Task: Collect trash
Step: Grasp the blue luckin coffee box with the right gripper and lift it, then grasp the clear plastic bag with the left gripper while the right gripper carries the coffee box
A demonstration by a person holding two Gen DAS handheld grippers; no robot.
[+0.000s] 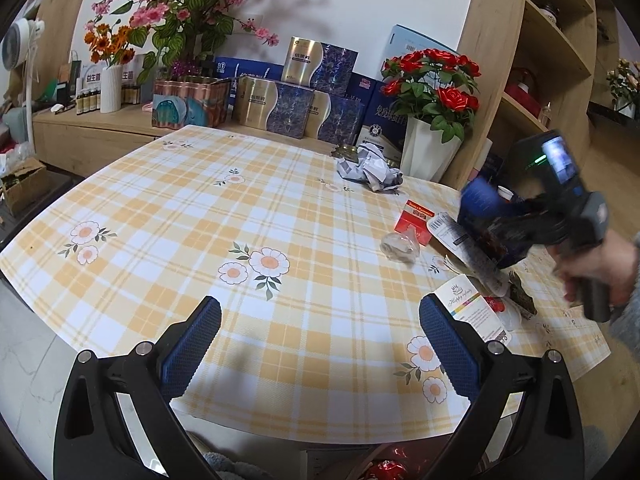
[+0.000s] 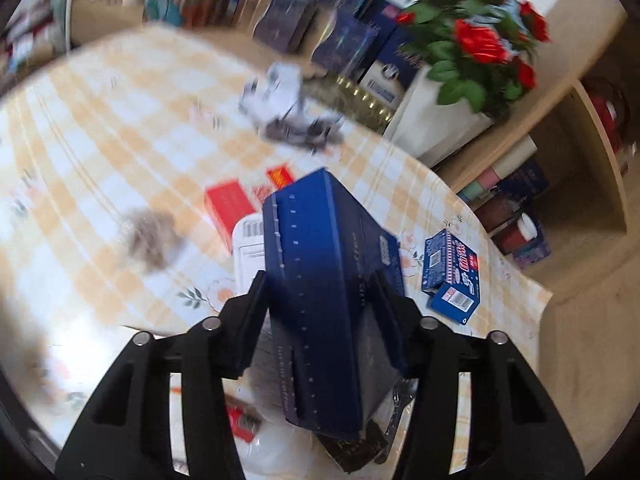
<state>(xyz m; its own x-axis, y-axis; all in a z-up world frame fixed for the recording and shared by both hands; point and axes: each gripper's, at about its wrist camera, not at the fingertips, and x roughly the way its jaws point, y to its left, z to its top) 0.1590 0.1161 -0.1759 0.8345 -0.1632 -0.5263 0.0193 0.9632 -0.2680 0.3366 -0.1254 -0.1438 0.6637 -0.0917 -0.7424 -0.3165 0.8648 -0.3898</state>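
My right gripper [image 2: 320, 296] is shut on a dark blue box [image 2: 332, 280] and holds it above the table's right side; it also shows in the left wrist view [image 1: 488, 216]. My left gripper [image 1: 320, 332] is open and empty above the near table edge. Trash lies on the checked tablecloth [image 1: 200, 200]: crumpled grey paper [image 1: 370, 168], a red box [image 1: 414, 218], a clear plastic wrapper [image 1: 400, 246], a white labelled pack [image 1: 448, 232], a white card [image 1: 474, 308] and a small blue carton [image 2: 452, 276].
A white vase of red roses [image 1: 432, 148] stands at the table's far right corner. Gift boxes [image 1: 280, 108] and flower pots line the sideboard behind. Wooden shelves [image 1: 552, 60] stand to the right. A cardboard box [image 1: 24, 184] sits on the floor at left.
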